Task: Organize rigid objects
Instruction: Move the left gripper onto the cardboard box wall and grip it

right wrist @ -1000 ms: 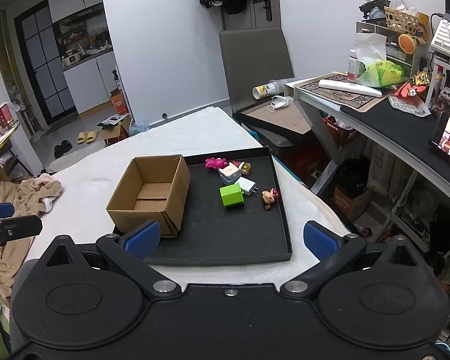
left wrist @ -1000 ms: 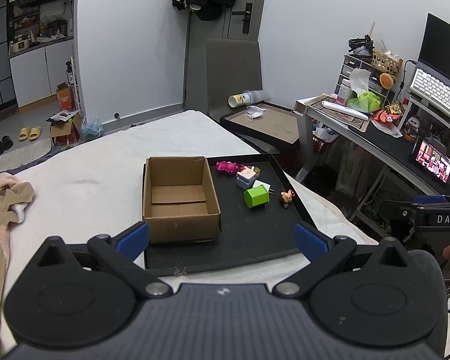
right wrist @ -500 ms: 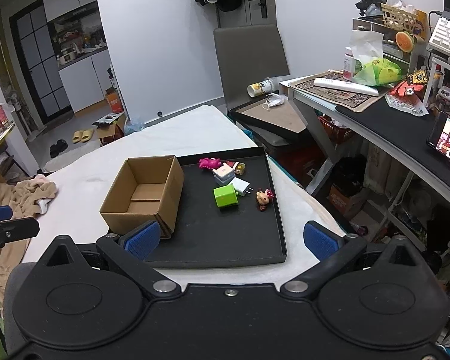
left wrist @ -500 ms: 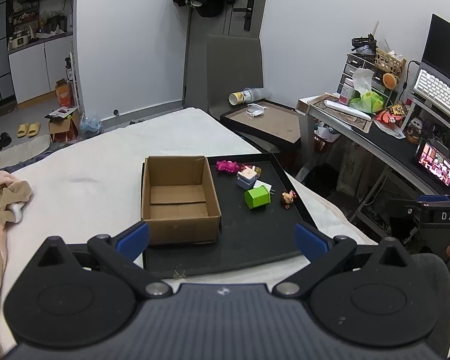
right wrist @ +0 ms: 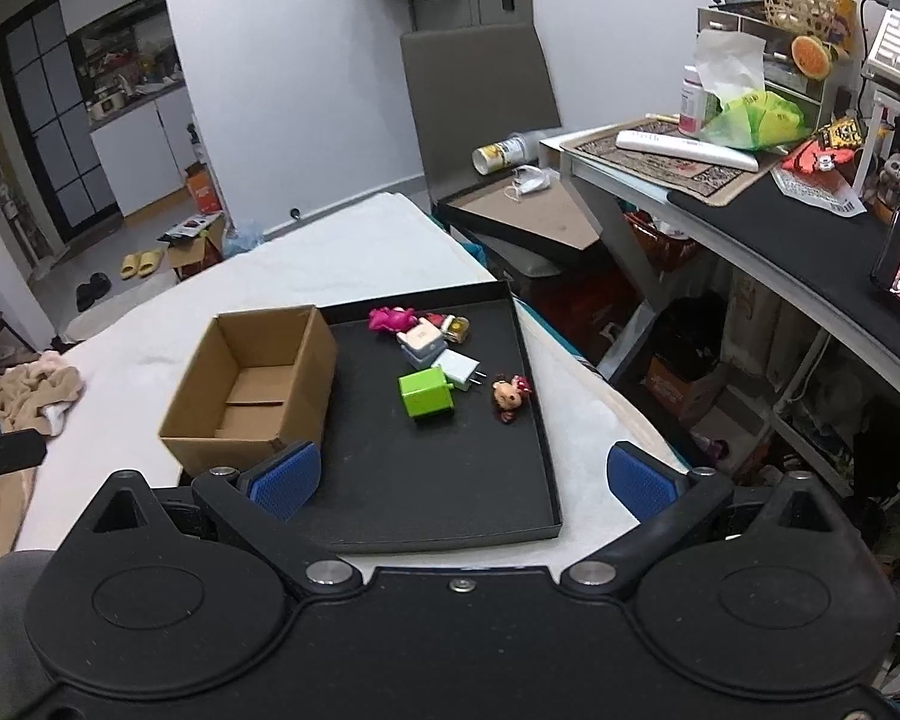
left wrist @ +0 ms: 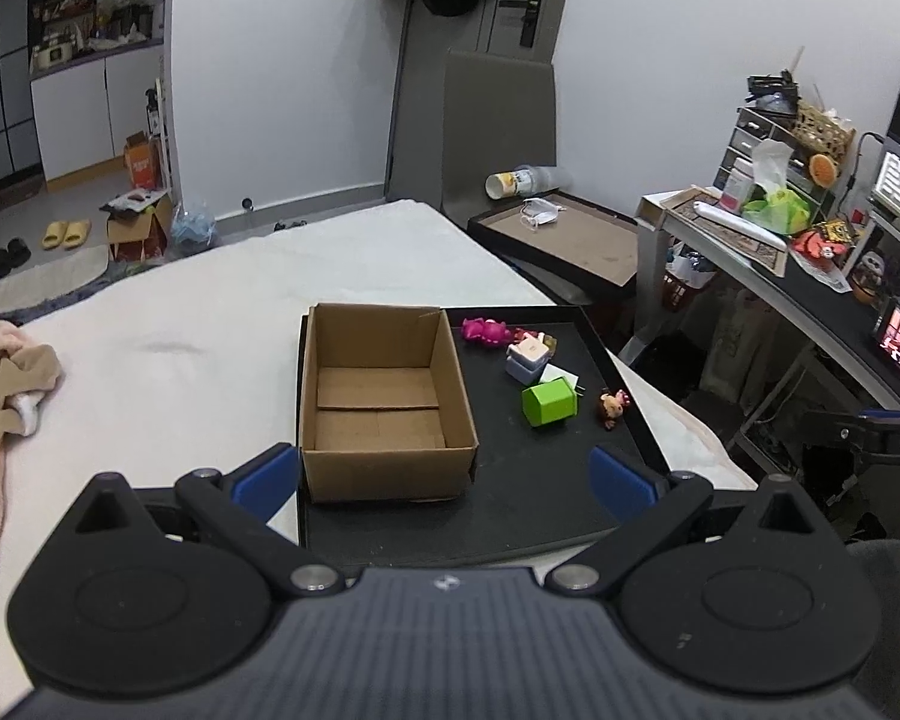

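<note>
Both tools gape wide, empty; black tray [right wrist: 540,420] on white bed [left wrist: 210,324]; cluttered desk [right wrist: 780,228] beside.

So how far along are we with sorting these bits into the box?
Nothing is done yet: the cardboard box is empty. Nothing is in hand either; the left gripper and right gripper are both open, short of the tray. Left to move: green cube, white charger, pink toy, small doll and the others.

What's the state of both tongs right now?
Left tongs: open, holding nothing, short of the cardboard box.
Right tongs: open, holding nothing, above the near end of the black tray.
</note>
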Demonstrator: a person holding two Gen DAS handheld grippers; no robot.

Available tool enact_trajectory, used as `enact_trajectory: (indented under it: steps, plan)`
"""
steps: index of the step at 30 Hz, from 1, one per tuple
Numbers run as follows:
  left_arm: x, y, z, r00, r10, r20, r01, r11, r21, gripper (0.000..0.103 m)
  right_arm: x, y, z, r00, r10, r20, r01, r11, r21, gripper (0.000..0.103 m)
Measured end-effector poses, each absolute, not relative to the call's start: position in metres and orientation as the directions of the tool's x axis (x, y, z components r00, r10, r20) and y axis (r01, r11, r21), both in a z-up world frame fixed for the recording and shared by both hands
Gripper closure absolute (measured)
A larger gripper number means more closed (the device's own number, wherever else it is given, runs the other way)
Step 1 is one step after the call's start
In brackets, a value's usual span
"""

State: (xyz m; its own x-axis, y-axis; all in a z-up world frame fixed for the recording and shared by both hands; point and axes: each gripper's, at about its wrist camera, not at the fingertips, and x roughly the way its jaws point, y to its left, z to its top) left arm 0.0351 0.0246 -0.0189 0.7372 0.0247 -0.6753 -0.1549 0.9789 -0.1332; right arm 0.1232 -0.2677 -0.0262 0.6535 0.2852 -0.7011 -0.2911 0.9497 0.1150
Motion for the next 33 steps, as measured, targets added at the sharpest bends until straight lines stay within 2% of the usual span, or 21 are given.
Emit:
enact_trajectory:
  steps: [6, 8, 17, 25, 33]
  plan:
    - [0.054, 0.037, -0.03, 0.73, 0.022, -0.683, -0.152, 0.98, -0.131, 0.001, 0.144, -0.266, -0.04, 0.63, 0.279, -0.725, -0.269, 0.954, 0.133, 0.0]
    - [0.059, 0.042, -0.034, 0.726, 0.013, -0.688, -0.156, 0.977, -0.146, 0.001, 0.152, -0.267, -0.042, 0.625, 0.304, -0.719, -0.264, 0.949, 0.171, 0.0]
    - [0.084, 0.068, -0.052, 0.707, -0.006, -0.707, -0.164, 0.971, -0.172, 0.003, 0.182, -0.266, -0.059, 0.618, 0.298, -0.727, -0.253, 0.951, 0.175, 0.0]
    - [0.105, 0.094, -0.072, 0.697, 0.018, -0.717, -0.209, 0.961, -0.179, 0.005, 0.21, -0.269, -0.078, 0.627, 0.316, -0.712, -0.229, 0.948, 0.219, 0.0]
    - [0.125, 0.118, -0.101, 0.638, 0.02, -0.769, -0.255, 0.949, -0.187, 0.025, 0.241, -0.253, -0.109, 0.581, 0.333, -0.743, -0.255, 0.941, 0.223, 0.004]
